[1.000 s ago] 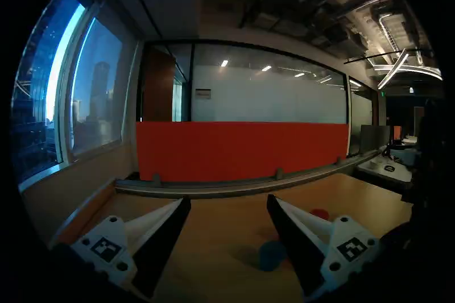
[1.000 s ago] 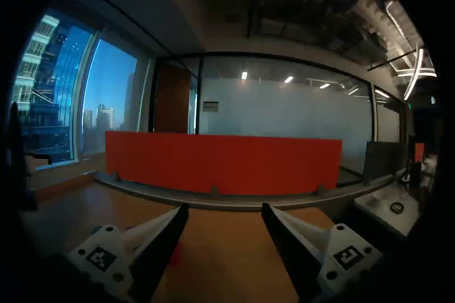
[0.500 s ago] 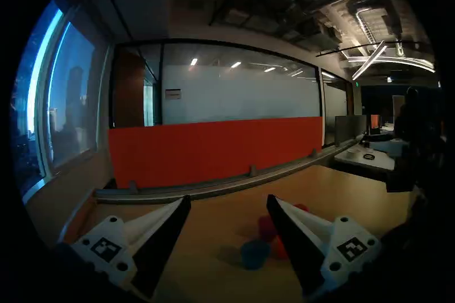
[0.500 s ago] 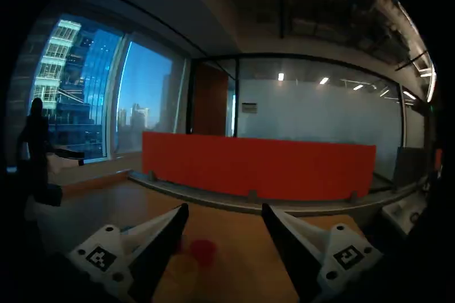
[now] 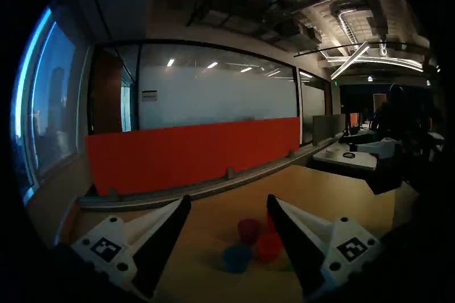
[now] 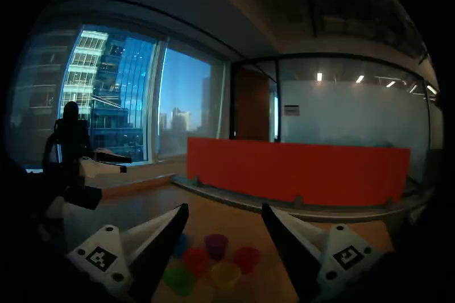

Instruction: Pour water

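Left gripper (image 5: 227, 197) and right gripper (image 6: 223, 206) — both jaws spread wide, fingers level.

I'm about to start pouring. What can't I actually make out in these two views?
Both views: dim light and the low angle hide whether any cup holds water.
Right gripper view: the blue cup sits mostly behind a finger of the right claw.
Right gripper view: the green cup is dark and blurred near the bottom edge.
Left gripper view: the red cup is partly behind a finger of the left claw.
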